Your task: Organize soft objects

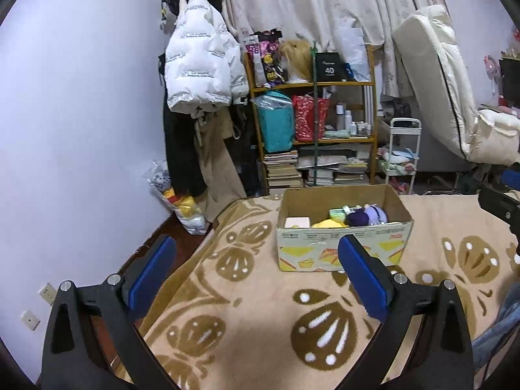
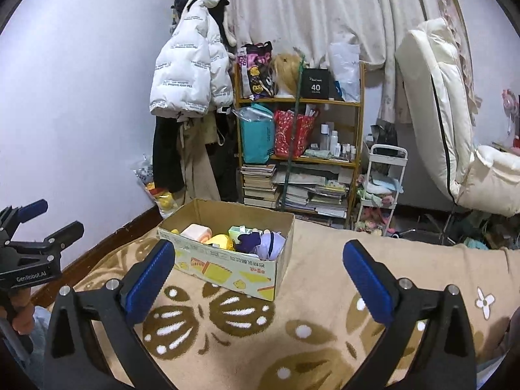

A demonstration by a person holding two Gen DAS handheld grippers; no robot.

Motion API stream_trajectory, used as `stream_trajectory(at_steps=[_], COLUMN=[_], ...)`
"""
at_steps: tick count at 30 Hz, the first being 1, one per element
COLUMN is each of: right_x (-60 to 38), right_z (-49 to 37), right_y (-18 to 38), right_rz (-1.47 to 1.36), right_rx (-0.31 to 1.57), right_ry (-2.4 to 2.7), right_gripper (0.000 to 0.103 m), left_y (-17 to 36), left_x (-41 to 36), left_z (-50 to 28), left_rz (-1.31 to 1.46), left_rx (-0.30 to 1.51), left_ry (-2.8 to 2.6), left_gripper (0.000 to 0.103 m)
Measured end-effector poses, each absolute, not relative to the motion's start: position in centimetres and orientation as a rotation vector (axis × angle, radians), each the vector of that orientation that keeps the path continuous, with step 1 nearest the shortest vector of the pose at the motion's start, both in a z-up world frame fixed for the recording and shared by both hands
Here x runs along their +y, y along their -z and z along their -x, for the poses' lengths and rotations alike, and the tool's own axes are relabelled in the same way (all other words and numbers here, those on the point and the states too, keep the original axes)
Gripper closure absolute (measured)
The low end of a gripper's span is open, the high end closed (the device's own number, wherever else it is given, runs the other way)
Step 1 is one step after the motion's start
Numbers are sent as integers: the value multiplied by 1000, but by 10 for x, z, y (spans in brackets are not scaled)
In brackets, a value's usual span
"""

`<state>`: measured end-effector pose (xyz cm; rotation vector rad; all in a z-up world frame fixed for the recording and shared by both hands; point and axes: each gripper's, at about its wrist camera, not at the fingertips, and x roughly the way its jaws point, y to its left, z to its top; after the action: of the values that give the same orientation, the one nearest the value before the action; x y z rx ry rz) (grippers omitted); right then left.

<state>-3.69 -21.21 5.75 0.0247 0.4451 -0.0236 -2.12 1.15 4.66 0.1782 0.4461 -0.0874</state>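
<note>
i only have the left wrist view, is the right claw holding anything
Observer: No. The right claw is open and empty above the blanket.
Operator: where's the box from there
Observer: The cardboard box sits ahead, left of centre in the right wrist view, with soft toys inside.
Operator: can you see my left claw
Observer: Yes, the left claw shows at that view's left edge, with a hand on its handle.
</note>
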Motion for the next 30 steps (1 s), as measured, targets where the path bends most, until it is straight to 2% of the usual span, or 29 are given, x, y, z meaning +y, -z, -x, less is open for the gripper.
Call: stream_trajectory(at_steps=[30], right_x=[-222], right_z=[15], right_y=[-25], right_rz=[-80], right_rx=[537], right_ry=[50], right_gripper=[0], left_y=[-16], left_x=[12], left_z=[3], left_rz=[-153], left_rx=[507], left_ry=[54], left_gripper=[4])
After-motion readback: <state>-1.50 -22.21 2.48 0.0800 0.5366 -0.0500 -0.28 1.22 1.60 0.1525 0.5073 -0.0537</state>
